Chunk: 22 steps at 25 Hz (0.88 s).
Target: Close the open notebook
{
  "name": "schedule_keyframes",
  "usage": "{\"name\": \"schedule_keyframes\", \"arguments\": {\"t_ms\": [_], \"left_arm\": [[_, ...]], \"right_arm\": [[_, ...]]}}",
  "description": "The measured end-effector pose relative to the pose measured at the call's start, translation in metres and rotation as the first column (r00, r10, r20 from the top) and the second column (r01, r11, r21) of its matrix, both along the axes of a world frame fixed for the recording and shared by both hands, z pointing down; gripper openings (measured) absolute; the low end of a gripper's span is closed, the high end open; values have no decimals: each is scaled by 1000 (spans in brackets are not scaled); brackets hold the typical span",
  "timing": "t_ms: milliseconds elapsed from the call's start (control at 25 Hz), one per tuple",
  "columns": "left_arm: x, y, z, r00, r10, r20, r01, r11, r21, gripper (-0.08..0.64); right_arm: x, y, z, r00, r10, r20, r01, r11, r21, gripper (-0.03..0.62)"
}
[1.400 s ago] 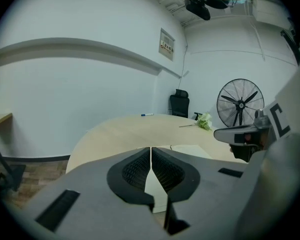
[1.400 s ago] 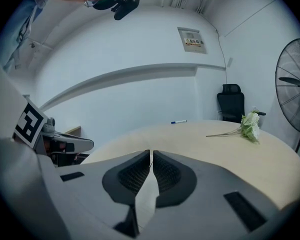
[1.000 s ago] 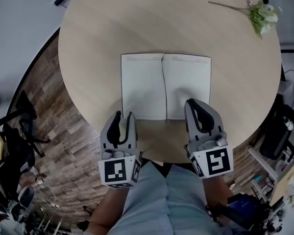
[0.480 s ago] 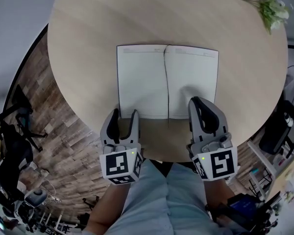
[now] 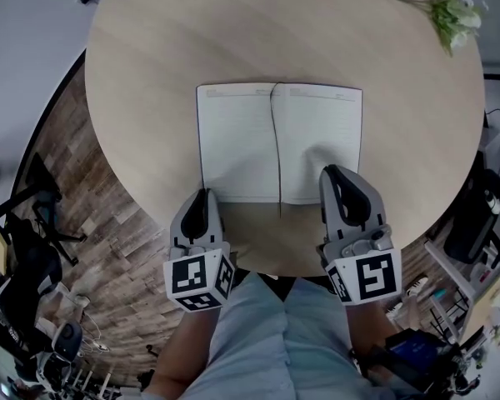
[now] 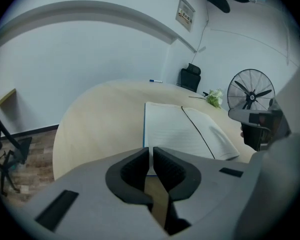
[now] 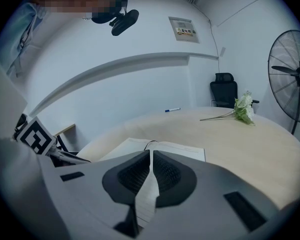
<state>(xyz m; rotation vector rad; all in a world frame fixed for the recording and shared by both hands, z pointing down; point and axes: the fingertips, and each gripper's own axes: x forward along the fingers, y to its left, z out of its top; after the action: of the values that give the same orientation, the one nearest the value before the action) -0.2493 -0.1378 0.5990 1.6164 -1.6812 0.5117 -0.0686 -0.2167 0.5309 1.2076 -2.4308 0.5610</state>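
Left gripper (image 5: 202,198) at near left corner of open notebook (image 5: 237,140), jaws just closed to a slit, nothing between. Right gripper (image 5: 332,173) pressed together over right page's near edge. Flat at worktop (image 5: 150,48) middle, bare wood all around; flowers (image 5: 450,19) well apart.

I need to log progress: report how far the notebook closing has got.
Done: nothing; the notebook lies open flat. In hand: the left gripper has just been closing its jaws on the near left corner, seemingly pinching the edge. Left: swing that half over and shut it.
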Motion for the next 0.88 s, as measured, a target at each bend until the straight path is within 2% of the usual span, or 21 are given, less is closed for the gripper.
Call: {"name": "schedule_keyframes", "arguments": {"t_ms": [120,400,600,880], "left_arm": [[3,-5,-10,1000,8,-23,-7,1000,15,35],[17,-10,-71,999,36,-15,-34,991,126,34],[43,-5,-111,997,74,-14,-70,980,188,32],[75,12,-147,991,133,0,-129,963,236,32]], "right_arm": [[0,-6,-8,1000,-1,15,0,999,33,51],[1,-6,-54,999,-14,34,10,992,123,51],[12,4,-88,999,-11,40,4,986,166,51],[34,28,-133,999,-4,35,-4,974,228,51]]}}
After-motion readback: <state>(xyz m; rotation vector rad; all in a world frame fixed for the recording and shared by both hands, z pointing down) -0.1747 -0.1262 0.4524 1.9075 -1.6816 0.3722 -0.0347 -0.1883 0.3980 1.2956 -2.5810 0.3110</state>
